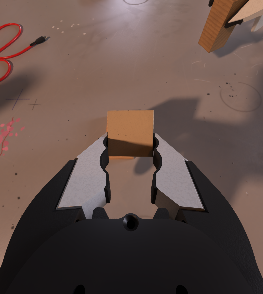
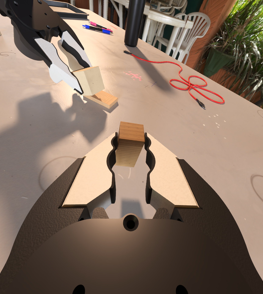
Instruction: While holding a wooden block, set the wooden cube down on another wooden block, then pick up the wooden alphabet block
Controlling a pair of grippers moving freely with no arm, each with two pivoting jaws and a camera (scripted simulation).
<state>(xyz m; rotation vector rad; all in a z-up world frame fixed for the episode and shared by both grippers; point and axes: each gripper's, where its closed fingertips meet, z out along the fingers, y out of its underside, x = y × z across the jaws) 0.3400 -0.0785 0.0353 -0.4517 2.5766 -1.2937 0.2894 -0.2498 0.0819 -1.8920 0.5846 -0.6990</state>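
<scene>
The left tongs point(image 1: 130, 143), clamping the wooden cube point(image 1: 130, 132), hover directly over the flat block point(image 2: 103, 99), while the right tongs point(image 2: 130, 141) grip an upright block point(image 2: 130, 143).

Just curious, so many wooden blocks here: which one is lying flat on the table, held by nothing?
The thin flat wooden slab, lying beneath the pale wooden cube. Hand-held grippers grip that cube and the tall brown wooden block.
</scene>
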